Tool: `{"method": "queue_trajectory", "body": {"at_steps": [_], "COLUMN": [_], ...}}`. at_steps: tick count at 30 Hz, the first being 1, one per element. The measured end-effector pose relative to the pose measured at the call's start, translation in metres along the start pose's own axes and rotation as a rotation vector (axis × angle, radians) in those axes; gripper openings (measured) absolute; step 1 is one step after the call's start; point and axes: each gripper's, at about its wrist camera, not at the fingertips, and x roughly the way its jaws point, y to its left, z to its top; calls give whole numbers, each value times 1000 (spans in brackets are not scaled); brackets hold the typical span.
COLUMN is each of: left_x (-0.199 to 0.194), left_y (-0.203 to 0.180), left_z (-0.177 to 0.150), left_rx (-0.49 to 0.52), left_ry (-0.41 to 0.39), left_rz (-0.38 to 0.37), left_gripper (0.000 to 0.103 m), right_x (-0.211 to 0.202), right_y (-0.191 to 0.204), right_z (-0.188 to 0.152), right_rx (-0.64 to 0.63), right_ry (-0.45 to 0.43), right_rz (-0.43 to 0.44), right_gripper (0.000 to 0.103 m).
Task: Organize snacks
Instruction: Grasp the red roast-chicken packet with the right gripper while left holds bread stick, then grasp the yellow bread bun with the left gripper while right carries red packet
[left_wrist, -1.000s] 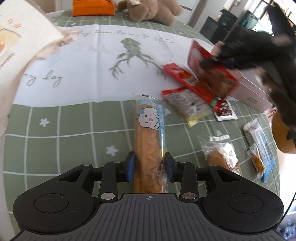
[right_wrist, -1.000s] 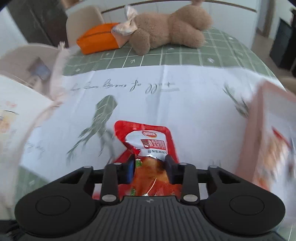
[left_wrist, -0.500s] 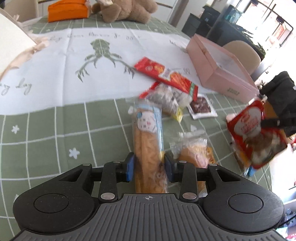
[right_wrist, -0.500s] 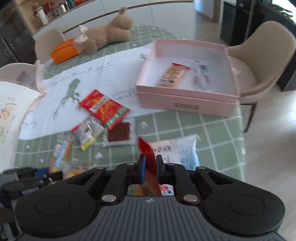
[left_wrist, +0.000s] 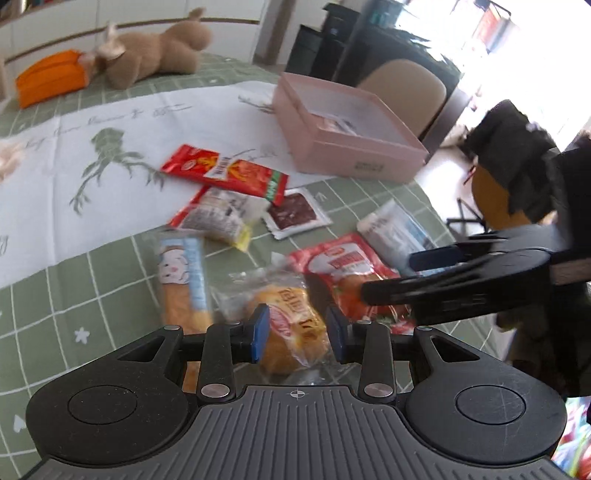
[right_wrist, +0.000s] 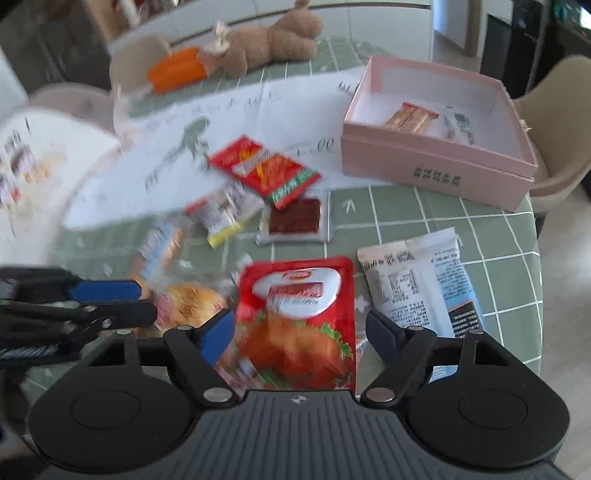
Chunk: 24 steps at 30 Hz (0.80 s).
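Note:
Snack packs lie scattered on the green checked tablecloth (left_wrist: 66, 295). My left gripper (left_wrist: 295, 334) is open around a bun in clear wrap (left_wrist: 291, 325); the long bread stick pack (left_wrist: 184, 280) lies to its left. My right gripper (right_wrist: 301, 332) is open wide over a red chicken snack pouch (right_wrist: 299, 317), which lies flat on the table. The same pouch (left_wrist: 343, 266) shows in the left wrist view, with the right gripper (left_wrist: 436, 269) above it. The pink box (right_wrist: 436, 144) holds a few packs.
A red sachet (right_wrist: 262, 166), a dark brown pack (right_wrist: 293, 221), a small yellow-edged pack (right_wrist: 221, 214) and a white and blue bag (right_wrist: 421, 284) lie between me and the box. A teddy bear (right_wrist: 269, 44) and an orange pouch (right_wrist: 177, 70) sit at the far side. A chair (right_wrist: 554, 122) stands beyond the box.
My left gripper let go of the bread stick and moved right to straddle the bun. My right gripper set the red pouch down on the table and opened.

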Motion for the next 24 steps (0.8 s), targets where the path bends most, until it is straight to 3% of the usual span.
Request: {"method": "queue_trajectory", "body": {"at_steps": [3, 7, 14, 18, 22, 24], "left_x": [6, 12, 4, -3, -8, -11], "left_y": [-4, 7, 18, 23, 27, 28], "left_z": [-1, -4, -2, -1, -4, -4], "left_rx": [20, 24, -38, -55, -59, -67], "left_ry": [13, 53, 25, 7, 10, 2], "left_rz": [40, 106, 118, 132, 134, 120], "left_gripper": [38, 38, 38, 38, 38, 38], "right_x": [19, 39, 52, 53, 59, 60], "right_y": [-1, 5, 11, 15, 22, 30], "right_z": [-3, -1, 7, 9, 13, 14], "right_rx": [17, -6, 44, 94, 108, 43], "right_ry": [7, -5, -5, -18, -20, -12], "right_rz": [14, -31, -58, -60, -118, -173], "right_gripper": [79, 87, 101, 101, 102, 91]}}
